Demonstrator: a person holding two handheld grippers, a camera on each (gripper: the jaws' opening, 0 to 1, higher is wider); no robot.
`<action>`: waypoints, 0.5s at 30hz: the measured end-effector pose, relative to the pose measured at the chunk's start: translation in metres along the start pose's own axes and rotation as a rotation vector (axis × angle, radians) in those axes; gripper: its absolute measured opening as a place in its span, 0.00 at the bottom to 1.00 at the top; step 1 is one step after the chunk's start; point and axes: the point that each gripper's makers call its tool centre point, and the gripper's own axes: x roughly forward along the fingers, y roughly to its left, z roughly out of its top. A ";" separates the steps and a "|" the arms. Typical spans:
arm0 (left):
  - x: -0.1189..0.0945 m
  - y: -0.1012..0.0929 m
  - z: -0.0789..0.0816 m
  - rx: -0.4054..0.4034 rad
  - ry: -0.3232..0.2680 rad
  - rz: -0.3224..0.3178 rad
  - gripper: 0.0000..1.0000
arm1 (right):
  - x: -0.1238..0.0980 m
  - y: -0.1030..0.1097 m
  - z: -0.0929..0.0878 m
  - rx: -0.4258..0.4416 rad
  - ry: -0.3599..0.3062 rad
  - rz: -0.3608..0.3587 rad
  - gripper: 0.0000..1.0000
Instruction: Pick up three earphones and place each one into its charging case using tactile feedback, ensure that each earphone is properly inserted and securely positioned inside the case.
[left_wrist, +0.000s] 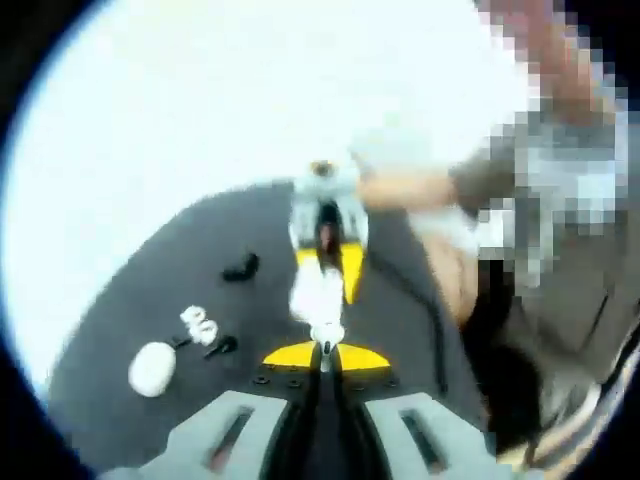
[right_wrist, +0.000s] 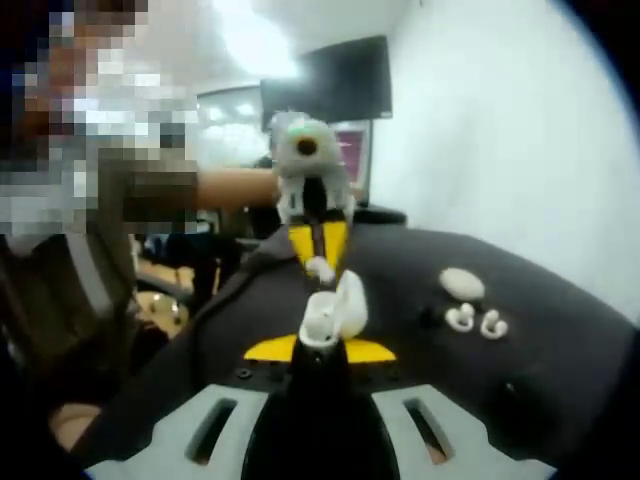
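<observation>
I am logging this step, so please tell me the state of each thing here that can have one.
Left claw: shut on the earphone.
Right claw: shut on the open case.
Open case: lid up, held off the mat.
Earphone: at the case's mouth, apparently not seated.
Second case: closed, lying on the mat.
White earphones: loose beside it.
</observation>
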 end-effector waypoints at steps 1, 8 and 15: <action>0.002 0.001 0.006 -0.047 -0.060 -0.013 0.04 | 0.000 0.000 0.000 0.000 0.000 0.000 0.17; 0.031 -0.006 0.011 -0.070 -0.123 -0.079 0.04 | 0.000 0.000 0.000 0.013 0.002 -0.001 0.17; 0.041 -0.005 0.002 -0.020 -0.038 -0.106 0.04 | -0.001 0.001 -0.001 0.015 0.004 -0.001 0.17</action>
